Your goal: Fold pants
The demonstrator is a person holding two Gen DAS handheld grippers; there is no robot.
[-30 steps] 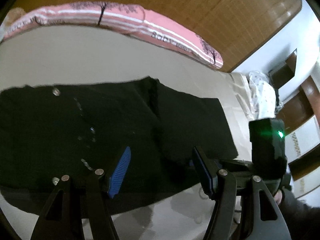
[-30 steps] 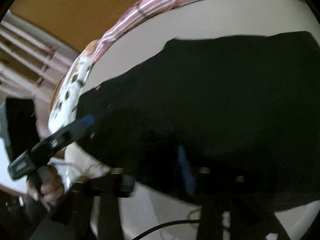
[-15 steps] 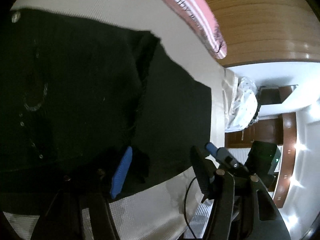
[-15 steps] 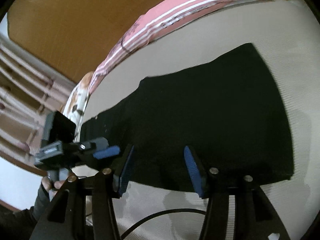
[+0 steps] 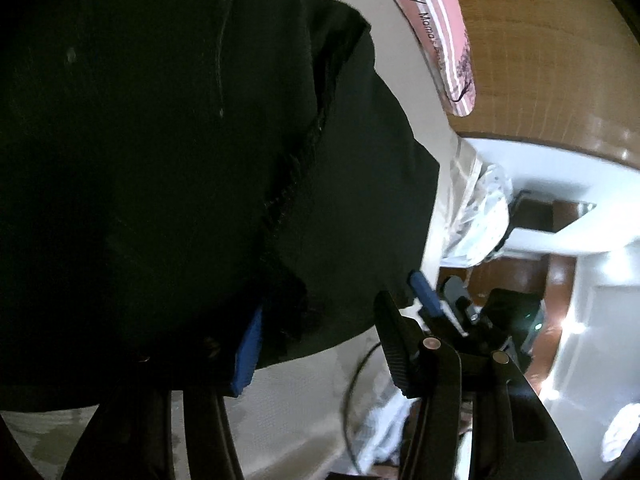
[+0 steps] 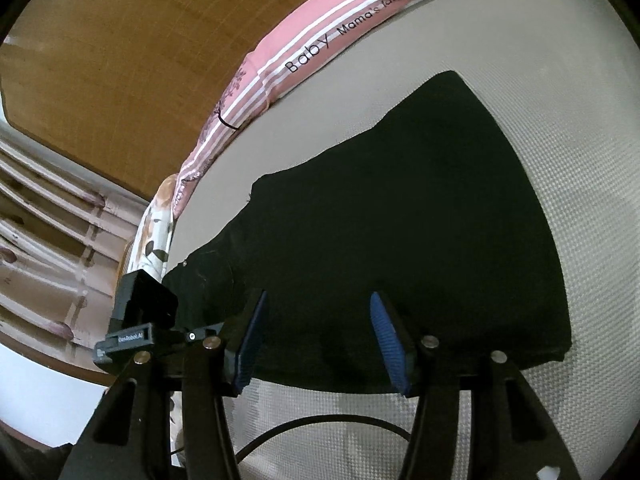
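Black pants [image 6: 400,240] lie flat on a beige bed sheet [image 6: 580,160], with one end at the right and the waist end at the left. My right gripper [image 6: 320,344] hovers open over the pants' near edge, its blue pads apart on either side. My left gripper [image 5: 320,344] sits low at the near edge of the pants [image 5: 160,160], by a rumpled seam. Its jaws are closing with a bump of fabric between them, and the pads are not pressing on it. In each wrist view the other gripper shows: the left gripper [image 6: 140,320], the right gripper [image 5: 440,304].
A pink striped pillow [image 6: 320,48] lies along the far side of the bed against a wooden headboard [image 6: 120,60]. A floral cloth [image 6: 156,236] sits at the bed's left end and a white patterned cloth [image 5: 484,216] at the right. A black cable [image 6: 320,428] loops below my right gripper.
My left gripper has sunk toward the pants, rolled, and narrowed its jaws. My right gripper has slid along the near edge, away from the left gripper.
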